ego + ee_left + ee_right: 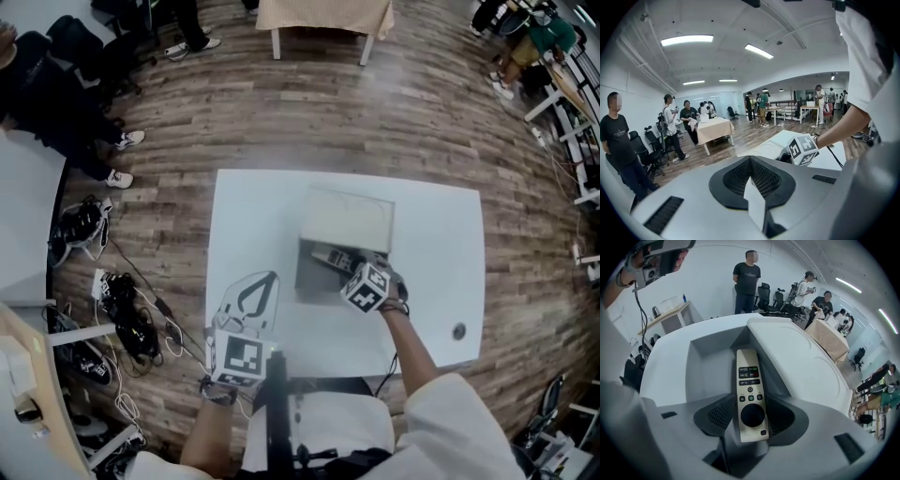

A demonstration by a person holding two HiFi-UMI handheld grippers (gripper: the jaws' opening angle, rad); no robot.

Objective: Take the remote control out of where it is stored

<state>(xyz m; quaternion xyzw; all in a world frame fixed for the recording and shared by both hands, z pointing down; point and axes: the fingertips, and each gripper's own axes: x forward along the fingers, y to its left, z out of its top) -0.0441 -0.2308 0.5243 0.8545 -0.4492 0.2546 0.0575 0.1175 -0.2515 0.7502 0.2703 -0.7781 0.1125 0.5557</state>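
Note:
A cream remote control (331, 257) with dark buttons leans in an open grey box (314, 277) at the middle of the white table (433, 234). The box lid (347, 220) is folded back on the far side. My right gripper (351, 267) reaches into the box from the near right. In the right gripper view the near end of the remote control (750, 394) lies between the jaws of the right gripper (751, 414), and gaps show on both sides of it. My left gripper (268, 279) is held over the table's front left, with its tips together and empty.
A small dark round thing (458, 331) sits near the table's front right corner. Cables, bags and shoes (112, 309) lie on the wooden floor to the left. A cloth-covered table (323, 17) stands beyond, and several people stand around the room.

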